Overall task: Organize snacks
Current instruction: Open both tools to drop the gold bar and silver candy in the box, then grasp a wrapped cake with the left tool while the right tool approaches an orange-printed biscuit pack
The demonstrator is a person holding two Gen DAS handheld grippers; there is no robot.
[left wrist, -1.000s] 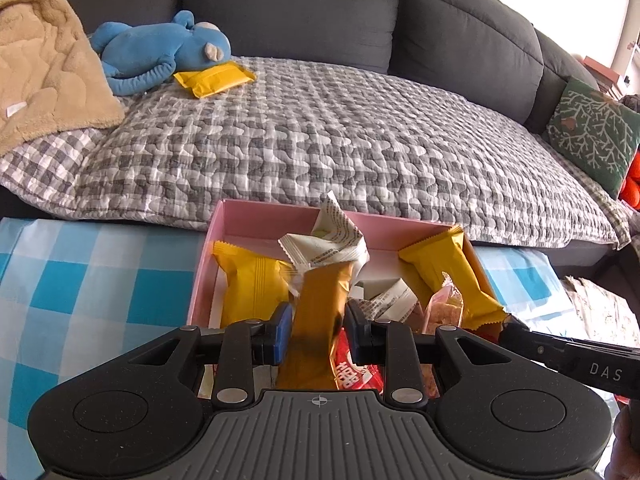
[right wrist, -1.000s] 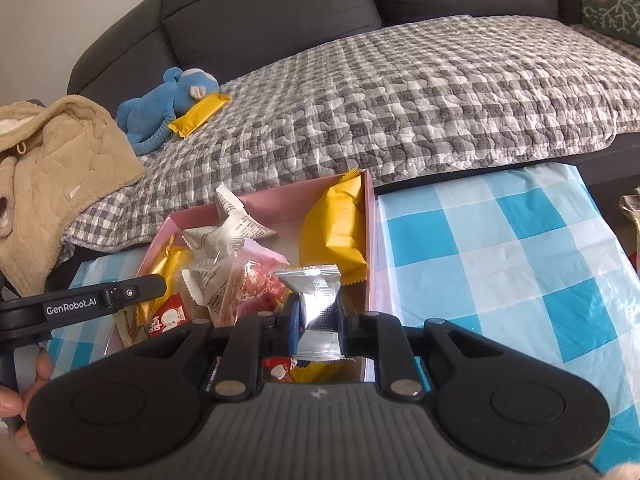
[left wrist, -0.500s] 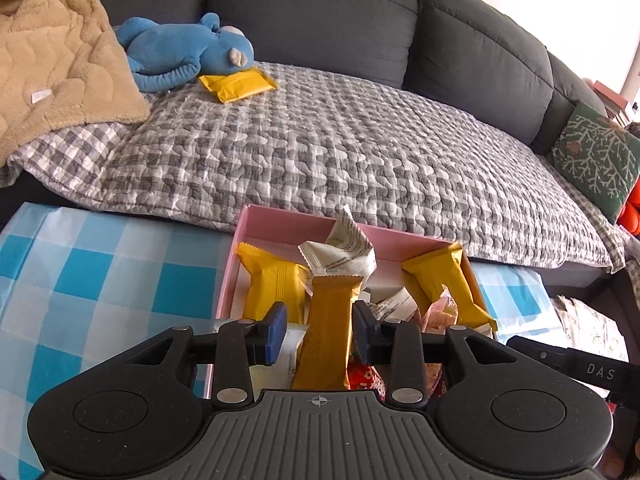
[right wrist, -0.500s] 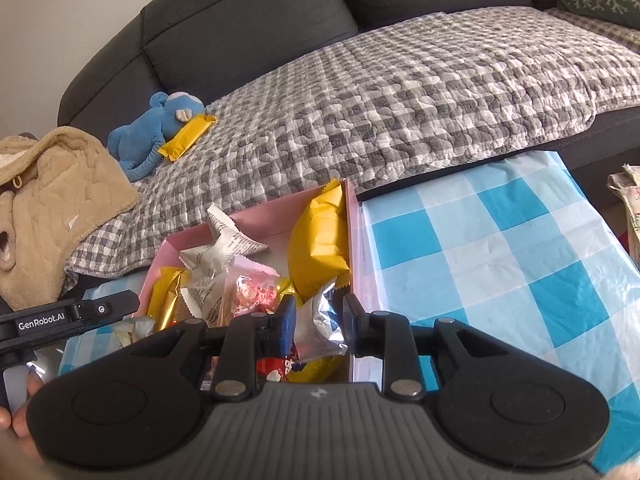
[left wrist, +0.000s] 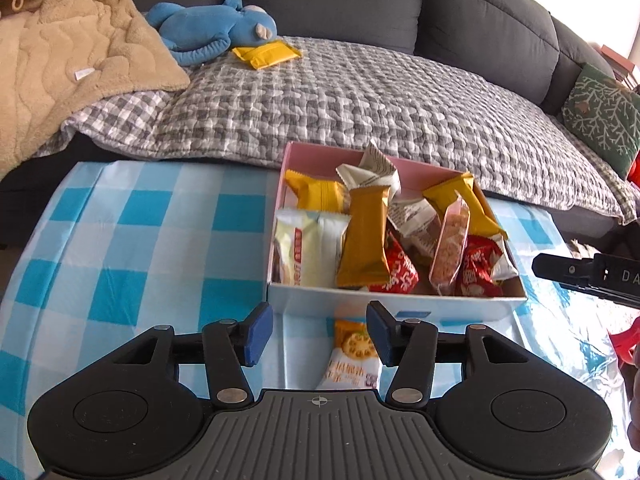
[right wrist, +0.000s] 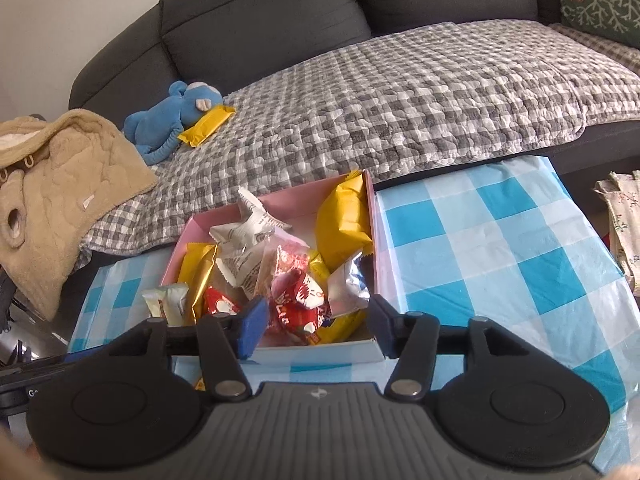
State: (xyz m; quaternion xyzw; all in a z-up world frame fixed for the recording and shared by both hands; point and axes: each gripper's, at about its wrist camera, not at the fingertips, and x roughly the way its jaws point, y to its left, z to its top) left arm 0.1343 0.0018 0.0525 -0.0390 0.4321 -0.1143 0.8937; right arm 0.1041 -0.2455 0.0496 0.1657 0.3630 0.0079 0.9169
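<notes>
A pink box full of snack packets sits on the blue checked table. A gold bar packet leans in its middle, with yellow, white and red packets around it. My left gripper is open and empty, just short of the box's near wall. A biscuit packet lies on the table between its fingers. In the right wrist view the box holds a silver packet near its right wall. My right gripper is open and empty above the box's near edge.
A grey sofa with a checked quilt stands behind the table. On it lie a blue plush toy, a yellow packet and a beige blanket. A green cushion is at the right. The right gripper's body shows at the right edge.
Both grippers have opened and pulled back from the box. The gold bar packet and the silver packet now rest in the box, let go.
</notes>
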